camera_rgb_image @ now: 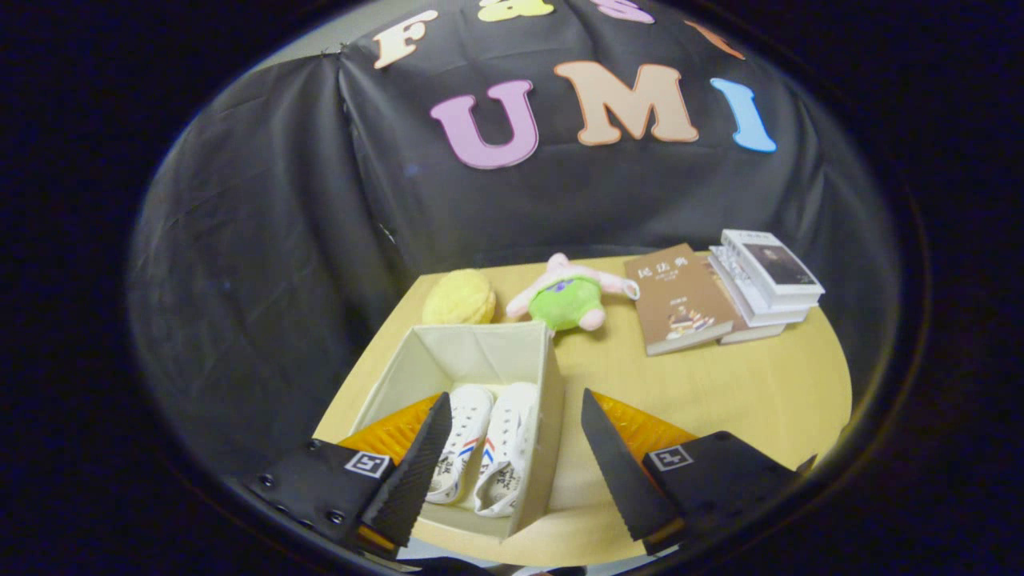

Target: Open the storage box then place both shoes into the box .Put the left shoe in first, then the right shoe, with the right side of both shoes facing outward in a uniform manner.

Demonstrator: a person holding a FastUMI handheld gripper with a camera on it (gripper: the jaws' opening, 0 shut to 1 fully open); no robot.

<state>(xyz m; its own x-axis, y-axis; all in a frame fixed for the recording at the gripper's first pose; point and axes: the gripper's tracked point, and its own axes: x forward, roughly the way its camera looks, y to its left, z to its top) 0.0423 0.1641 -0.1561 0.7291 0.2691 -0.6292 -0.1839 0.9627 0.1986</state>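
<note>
Your gripper (512, 416) hangs above the table (720, 392) with its fingers spread wide, gripping nothing. Between and just ahead of them stands the open storage box (480, 352); both white shoes lie inside it side by side, one shoe (462, 448) partly behind your left finger, the other shoe (506, 448) beside it. Beyond the box you see a yellow plush (458, 298), a green-and-pink plush toy (570, 294), and stacked books (720, 292).
</note>
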